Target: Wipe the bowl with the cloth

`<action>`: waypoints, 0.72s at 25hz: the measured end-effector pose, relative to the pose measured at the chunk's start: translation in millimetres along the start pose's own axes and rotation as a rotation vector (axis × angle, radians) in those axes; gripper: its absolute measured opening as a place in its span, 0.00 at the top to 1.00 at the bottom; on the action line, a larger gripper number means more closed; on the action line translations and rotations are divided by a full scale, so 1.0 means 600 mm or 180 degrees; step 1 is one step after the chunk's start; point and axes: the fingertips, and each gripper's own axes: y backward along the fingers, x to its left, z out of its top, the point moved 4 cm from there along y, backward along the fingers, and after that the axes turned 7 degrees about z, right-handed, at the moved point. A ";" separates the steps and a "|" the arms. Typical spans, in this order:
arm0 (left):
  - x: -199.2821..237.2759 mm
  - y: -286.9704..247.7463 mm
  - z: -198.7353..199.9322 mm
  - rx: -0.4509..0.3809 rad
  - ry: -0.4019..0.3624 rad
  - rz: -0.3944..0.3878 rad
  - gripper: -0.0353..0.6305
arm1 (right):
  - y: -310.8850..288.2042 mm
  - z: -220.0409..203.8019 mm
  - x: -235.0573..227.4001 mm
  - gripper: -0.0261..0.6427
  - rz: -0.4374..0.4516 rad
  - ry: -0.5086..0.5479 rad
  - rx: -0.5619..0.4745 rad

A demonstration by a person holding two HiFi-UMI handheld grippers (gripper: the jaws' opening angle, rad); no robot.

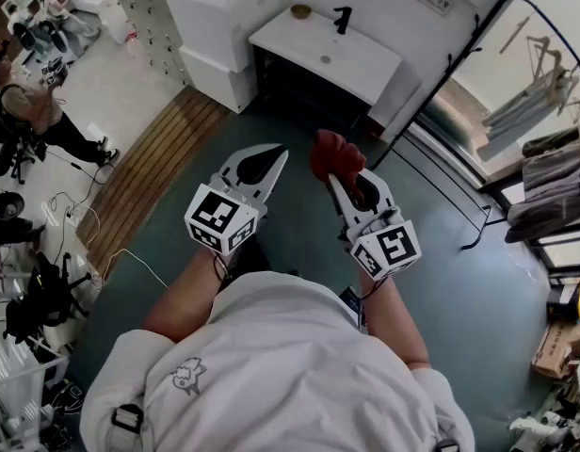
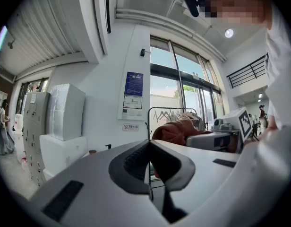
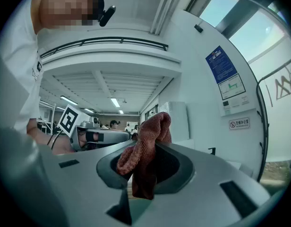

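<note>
Head view looks steeply down on a standing person who holds both grippers up at chest height, side by side and well clear of any surface, which reads as a carrying pose rather than a working one. The right gripper [image 1: 335,179] is clenched on the cloth [image 1: 335,156]: the right gripper view shows the reddish-brown fabric pinched between the jaws, with one bunch bulging above them and a tail hanging below. Gripped in the middle like that, the cloth leaves a padded wad ahead of the jaw tips, which would probably suit rubbing the inside of a dish. The left gripper [image 1: 277,158] is clenched on nothing. Its own view shows the two jaws meeting along a thin seam with only the room beyond them, so it seems kept free to steady the bowl later. A small brownish round thing, which I take to be the bowl [image 1: 299,11], sits on the far end of a white counter [image 1: 365,59]. It is well apart from both grippers, and a stretch of green floor [image 1: 441,281] lies between them. It is too small to tell whether it is upright or what is in it. Wiping is not yet under way. My judgement is that the person needs to approach the counter, lower the grippers, and brace the bowl before the cloth touches it, since a light bowl may slide.
</note>
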 end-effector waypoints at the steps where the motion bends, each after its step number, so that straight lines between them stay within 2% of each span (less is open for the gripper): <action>1: 0.001 0.002 0.000 0.0000 0.0000 0.0006 0.93 | -0.001 0.000 0.003 0.82 -0.0004 0.0021 0.0004; 11: 0.022 0.003 -0.003 0.0006 0.0037 0.0016 0.93 | -0.022 0.004 0.010 0.82 0.0012 0.0020 -0.0014; 18: 0.067 -0.015 -0.008 0.0016 0.0085 -0.0006 0.93 | -0.064 -0.003 -0.004 0.82 0.0000 -0.0008 0.0016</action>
